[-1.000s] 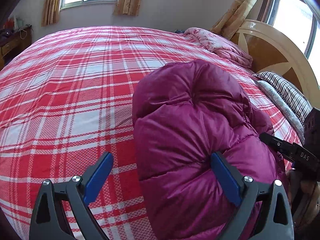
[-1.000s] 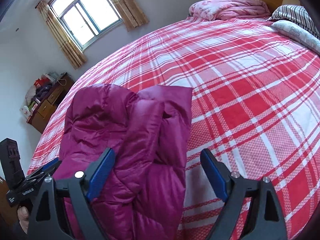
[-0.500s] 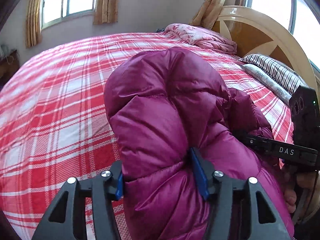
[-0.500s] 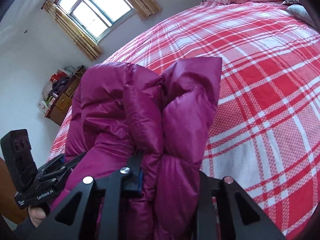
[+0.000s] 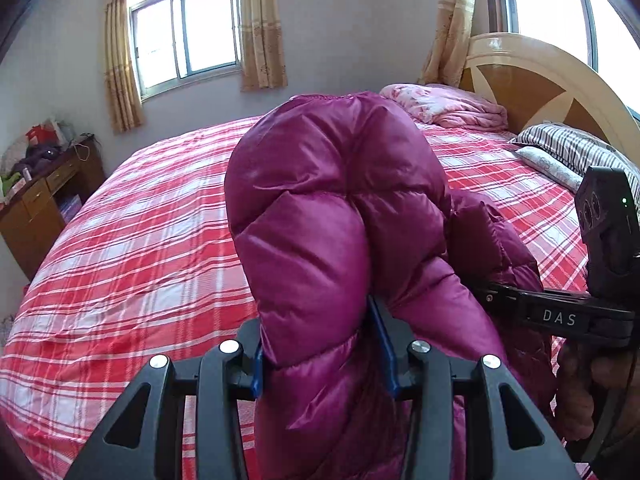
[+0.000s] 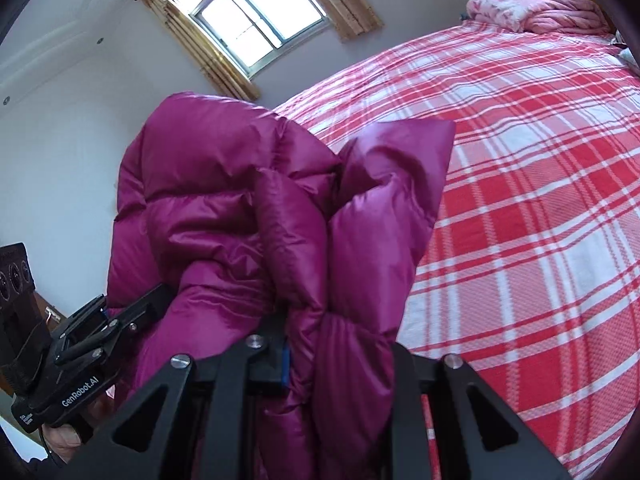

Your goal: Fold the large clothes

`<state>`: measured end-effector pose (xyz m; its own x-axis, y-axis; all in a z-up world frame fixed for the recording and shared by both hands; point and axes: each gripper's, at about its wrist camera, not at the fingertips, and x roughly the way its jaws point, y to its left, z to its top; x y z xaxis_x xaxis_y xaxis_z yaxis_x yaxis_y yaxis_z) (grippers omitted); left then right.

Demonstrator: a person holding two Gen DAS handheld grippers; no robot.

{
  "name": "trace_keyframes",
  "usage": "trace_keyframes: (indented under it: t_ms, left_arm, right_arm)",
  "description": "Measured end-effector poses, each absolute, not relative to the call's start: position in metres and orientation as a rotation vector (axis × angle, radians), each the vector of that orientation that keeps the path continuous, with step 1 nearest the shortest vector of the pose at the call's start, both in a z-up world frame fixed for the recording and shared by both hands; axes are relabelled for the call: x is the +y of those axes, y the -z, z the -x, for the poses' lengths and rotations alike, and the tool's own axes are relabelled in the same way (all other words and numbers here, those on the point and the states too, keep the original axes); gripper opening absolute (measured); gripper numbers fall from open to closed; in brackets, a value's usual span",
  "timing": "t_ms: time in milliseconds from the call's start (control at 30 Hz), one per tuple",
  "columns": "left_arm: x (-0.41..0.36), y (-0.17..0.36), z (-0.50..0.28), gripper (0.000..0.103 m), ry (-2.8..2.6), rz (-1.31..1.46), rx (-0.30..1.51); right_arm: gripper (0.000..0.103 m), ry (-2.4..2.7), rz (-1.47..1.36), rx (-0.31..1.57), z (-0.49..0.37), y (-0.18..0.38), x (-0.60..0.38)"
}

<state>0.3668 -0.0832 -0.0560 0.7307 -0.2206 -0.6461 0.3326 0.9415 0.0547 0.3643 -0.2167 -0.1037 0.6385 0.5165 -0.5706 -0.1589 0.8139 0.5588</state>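
Left tool [image 5: 320,354] closing, pads squeezing a fold of the purple puffer jacket [image 5: 336,216]. Right tool [image 6: 340,354] clamped on another bunch. Jacket lifted above the near side of the plaid bed [image 5: 132,240].

left gripper [image 5: 324,354]: jaws closing, blue pads pressed into a puffy fold, aimed toward 12 o'clock
right gripper [image 6: 340,354]: clamped tight on a bunched fold, aimed toward 12 o'clock
hand [image 5: 576,396]: seen at 4 o'clock, wrapped round the right gripper's handle
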Motion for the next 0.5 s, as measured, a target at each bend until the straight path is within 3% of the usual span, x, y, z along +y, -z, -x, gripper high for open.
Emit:
trace_keyframes:
  t_ms: [500]
  left_arm:
    - [0.042, 0.061, -0.342, 0.044, 0.108, -0.095, 0.709]
  right_arm:
    - [0.022, -0.602, -0.410, 0.846, -0.386, 0.104, -0.098]
